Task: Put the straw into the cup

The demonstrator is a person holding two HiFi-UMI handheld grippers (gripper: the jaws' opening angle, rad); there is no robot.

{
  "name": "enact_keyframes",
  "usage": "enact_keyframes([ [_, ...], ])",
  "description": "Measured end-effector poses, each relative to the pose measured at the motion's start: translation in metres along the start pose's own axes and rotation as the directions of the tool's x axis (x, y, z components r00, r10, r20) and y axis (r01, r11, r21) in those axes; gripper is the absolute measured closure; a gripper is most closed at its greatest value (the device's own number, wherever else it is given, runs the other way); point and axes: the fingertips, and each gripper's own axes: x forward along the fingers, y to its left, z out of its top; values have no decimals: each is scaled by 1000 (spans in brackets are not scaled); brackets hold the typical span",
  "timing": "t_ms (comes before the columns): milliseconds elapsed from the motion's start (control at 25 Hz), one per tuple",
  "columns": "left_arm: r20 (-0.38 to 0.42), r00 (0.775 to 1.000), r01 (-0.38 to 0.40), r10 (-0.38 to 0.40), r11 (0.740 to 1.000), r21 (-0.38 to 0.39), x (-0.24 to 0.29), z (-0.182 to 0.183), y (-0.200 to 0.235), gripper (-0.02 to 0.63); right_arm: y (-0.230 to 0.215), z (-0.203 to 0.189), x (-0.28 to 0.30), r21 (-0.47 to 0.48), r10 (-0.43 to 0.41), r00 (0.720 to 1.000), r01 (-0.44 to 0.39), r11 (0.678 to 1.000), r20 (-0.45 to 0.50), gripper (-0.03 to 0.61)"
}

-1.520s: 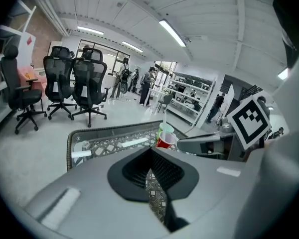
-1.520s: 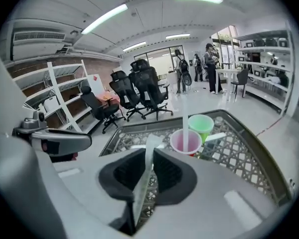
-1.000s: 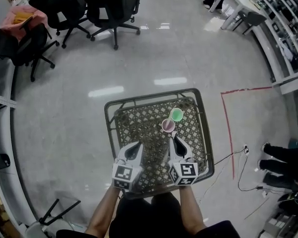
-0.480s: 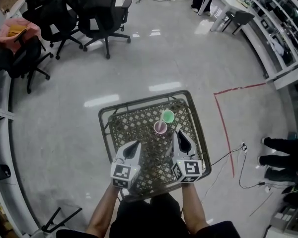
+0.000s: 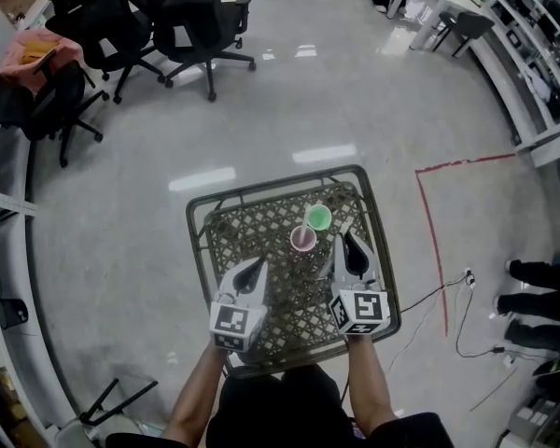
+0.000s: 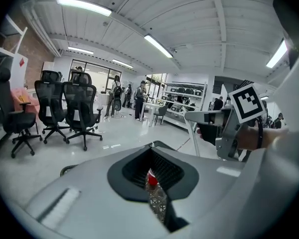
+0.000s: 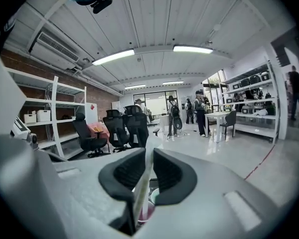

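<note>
Two cups stand side by side on the lattice-topped table [image 5: 226,220]: a pink cup [image 5: 303,239] and, just behind it to the right, a green cup [image 5: 318,217]. My right gripper [image 5: 344,242] hovers right of the pink cup, shut on a white paper-wrapped straw [image 7: 144,178] that stands up between its pads. Under its jaws in the right gripper view show the pink cup [image 7: 146,211] and the green cup's rim [image 7: 153,195]. My left gripper [image 5: 258,267] hangs over the table's near left part, jaws together and empty. The pink cup [image 6: 150,179] shows past its tips.
The table's dark metal rim [image 5: 199,250] frames the lattice top. Black office chairs [image 5: 191,21] stand far off on the grey floor. A red tape line [image 5: 433,241] and cables [image 5: 457,320] lie at the right. People's feet [image 5: 541,278] are at the right edge.
My right gripper has risen and moved from just in front of the pink cup to its right side, still holding the straw. The left gripper shifted a little forward.
</note>
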Motion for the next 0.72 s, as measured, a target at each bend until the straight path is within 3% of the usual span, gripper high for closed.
enact_keyframes([
  [720, -40, 991, -128, 127, 991, -36, 69, -9, 26, 607, -35, -21, 90, 3, 110, 993, -110, 994, -34, 526],
])
